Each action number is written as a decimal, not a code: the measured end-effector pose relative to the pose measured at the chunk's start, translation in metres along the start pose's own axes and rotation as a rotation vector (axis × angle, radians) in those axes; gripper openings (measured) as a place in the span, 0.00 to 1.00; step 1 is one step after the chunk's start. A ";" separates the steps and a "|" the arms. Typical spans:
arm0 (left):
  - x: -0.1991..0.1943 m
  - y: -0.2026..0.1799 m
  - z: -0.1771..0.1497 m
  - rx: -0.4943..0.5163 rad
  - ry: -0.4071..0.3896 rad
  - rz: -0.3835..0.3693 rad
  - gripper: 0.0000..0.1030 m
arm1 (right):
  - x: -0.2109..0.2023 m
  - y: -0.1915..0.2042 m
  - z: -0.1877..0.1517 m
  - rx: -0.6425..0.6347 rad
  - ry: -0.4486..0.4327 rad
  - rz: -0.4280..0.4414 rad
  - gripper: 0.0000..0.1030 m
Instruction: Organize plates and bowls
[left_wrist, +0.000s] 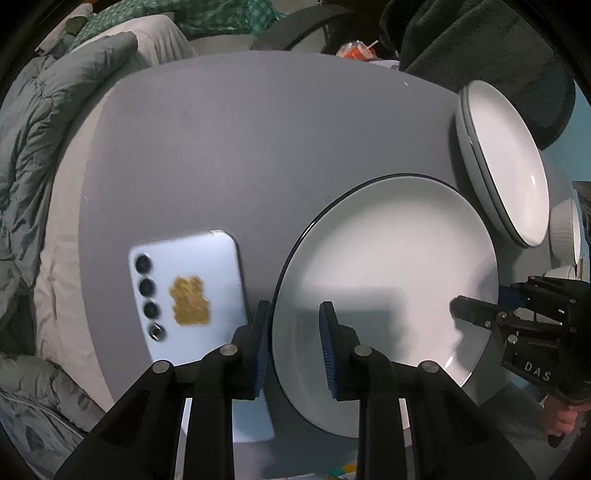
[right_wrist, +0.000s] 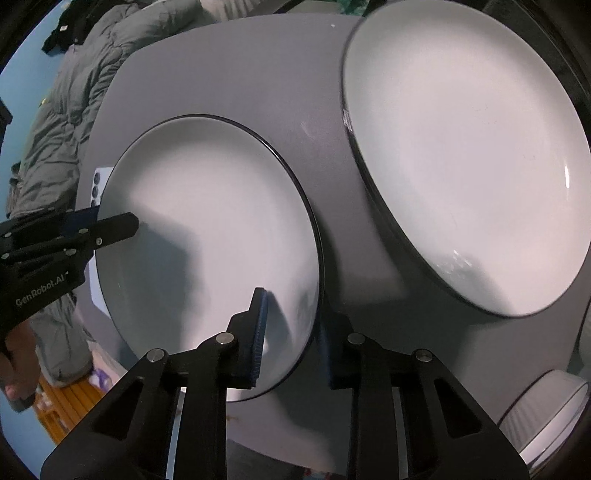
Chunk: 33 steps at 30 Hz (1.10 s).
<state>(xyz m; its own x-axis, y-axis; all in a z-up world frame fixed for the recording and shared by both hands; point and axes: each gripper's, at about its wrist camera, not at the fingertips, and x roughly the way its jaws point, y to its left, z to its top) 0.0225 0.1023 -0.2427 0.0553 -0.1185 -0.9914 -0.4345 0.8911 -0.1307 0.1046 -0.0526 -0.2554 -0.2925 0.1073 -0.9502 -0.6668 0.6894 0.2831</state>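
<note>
A white plate with a dark rim (left_wrist: 388, 266) (right_wrist: 207, 206) lies on the grey table (left_wrist: 240, 147). My left gripper (left_wrist: 294, 345) points straight down and is shut on the plate's left rim, one blue pad outside the edge and one over the white face. It also shows in the right wrist view, where the left gripper (right_wrist: 107, 221) clamps that same rim. My right gripper (right_wrist: 291, 332) is shut on the opposite rim, and the right gripper (left_wrist: 480, 302) appears at the plate's right side in the left wrist view. A stack of similar plates (left_wrist: 506, 158) (right_wrist: 461, 147) sits just beyond.
A pale blue phone (left_wrist: 188, 295) lies camera side up right beside the plate's left rim. A ribbed white bowl (right_wrist: 546, 417) stands near the table's edge by the stack. Grey bedding (left_wrist: 29, 147) lies past the table's left edge, and a dark chair back (left_wrist: 480, 37) behind.
</note>
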 end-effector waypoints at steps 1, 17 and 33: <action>0.001 -0.003 -0.003 0.002 0.003 -0.006 0.25 | -0.001 -0.002 -0.002 0.004 0.003 0.000 0.25; 0.016 -0.075 -0.049 0.017 0.027 -0.061 0.25 | -0.021 -0.059 -0.067 0.035 0.016 -0.054 0.24; 0.027 -0.132 -0.053 0.069 0.045 -0.093 0.25 | -0.042 -0.112 -0.092 0.149 -0.037 -0.115 0.25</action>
<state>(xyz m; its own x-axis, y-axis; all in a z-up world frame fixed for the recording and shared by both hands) 0.0337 -0.0419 -0.2517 0.0517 -0.2201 -0.9741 -0.3664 0.9032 -0.2236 0.1281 -0.2004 -0.2355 -0.1929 0.0463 -0.9801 -0.5844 0.7970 0.1526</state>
